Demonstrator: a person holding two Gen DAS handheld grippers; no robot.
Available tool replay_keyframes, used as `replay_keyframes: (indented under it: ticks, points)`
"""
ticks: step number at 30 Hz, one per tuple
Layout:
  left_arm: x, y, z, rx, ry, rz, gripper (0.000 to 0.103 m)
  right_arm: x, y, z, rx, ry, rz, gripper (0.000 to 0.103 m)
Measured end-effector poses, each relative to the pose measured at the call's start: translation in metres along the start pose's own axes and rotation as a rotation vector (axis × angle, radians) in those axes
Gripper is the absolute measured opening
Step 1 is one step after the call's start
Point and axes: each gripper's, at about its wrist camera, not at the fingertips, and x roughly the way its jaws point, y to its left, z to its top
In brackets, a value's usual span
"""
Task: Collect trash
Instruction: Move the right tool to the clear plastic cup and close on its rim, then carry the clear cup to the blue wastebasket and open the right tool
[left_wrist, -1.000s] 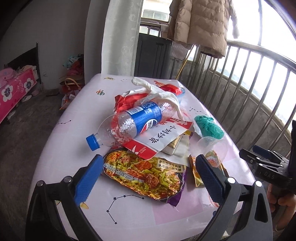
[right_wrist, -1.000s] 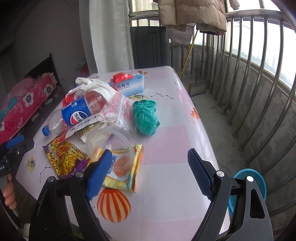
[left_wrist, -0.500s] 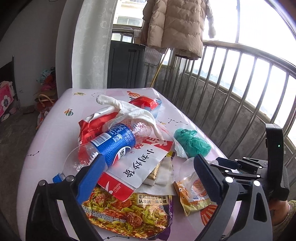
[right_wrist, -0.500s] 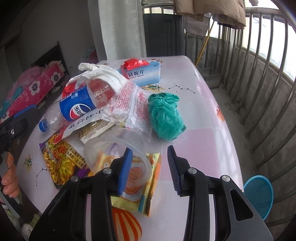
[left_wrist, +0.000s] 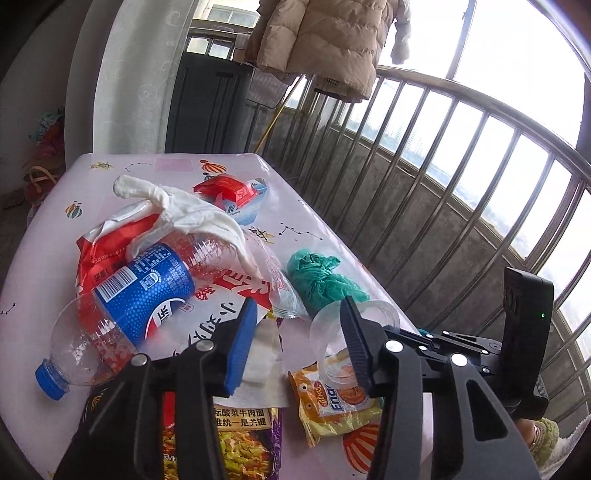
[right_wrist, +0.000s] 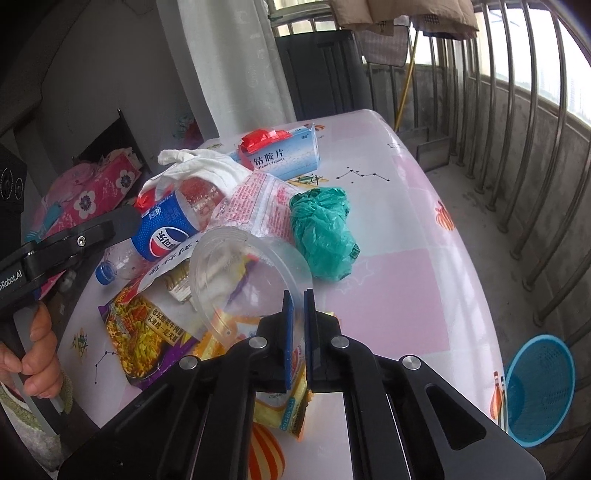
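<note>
Cup (right_wrist: 251, 273) rim pinched; table edge near.

Bottle (left_wrist: 144, 291) left of bag (left_wrist: 317, 280)

noodle packet (left_wrist: 221, 446): lower part cut off by the picture's edge, upper edge hidden behind the left gripper's fingers (left_wrist: 242, 343)
yellow snack packet (right_wrist: 280, 413): largely hidden beneath the clear cup (right_wrist: 240, 273)
blue basket (right_wrist: 539, 387): partly hidden by the desk (right_wrist: 406, 295)
</note>
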Motion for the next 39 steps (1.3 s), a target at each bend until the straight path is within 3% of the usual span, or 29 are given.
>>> replay_keyframes:
  ticks: [5, 11, 14, 17, 19, 24, 33, 39]
  points:
    - [0.028, 0.0, 0.015, -0.033, 0.048, -0.021, 0.04, -0.006, -0.009, 0.001, 0.01, -0.031, 0.001, 0.003]
    - [0.069, 0.019, 0.031, -0.129, 0.152, 0.008, 0.04, -0.003, -0.019, -0.001, 0.039, -0.038, 0.006, 0.003]
    - [0.087, 0.024, 0.036, -0.146, 0.197, 0.033, 0.032, -0.001, -0.022, -0.002, 0.047, -0.036, 0.012, 0.003]
    - [0.095, 0.025, 0.037, -0.138, 0.213, 0.049, 0.016, 0.001, -0.026, -0.002, 0.054, -0.037, 0.015, 0.003]
    - [0.096, 0.023, 0.037, -0.122, 0.207, 0.058, 0.005, 0.002, -0.028, -0.002, 0.062, -0.036, 0.018, 0.003]
    - [0.085, 0.015, 0.036, -0.098, 0.176, 0.046, 0.0, 0.0, -0.03, -0.004, 0.072, -0.044, 0.022, 0.003]
    - [0.031, -0.017, 0.036, -0.023, 0.066, 0.023, 0.0, -0.028, -0.035, -0.002, 0.099, -0.118, 0.056, 0.003]
    - [-0.004, -0.051, 0.045, 0.037, -0.004, -0.032, 0.0, -0.064, -0.047, -0.003, 0.134, -0.202, 0.045, 0.003]
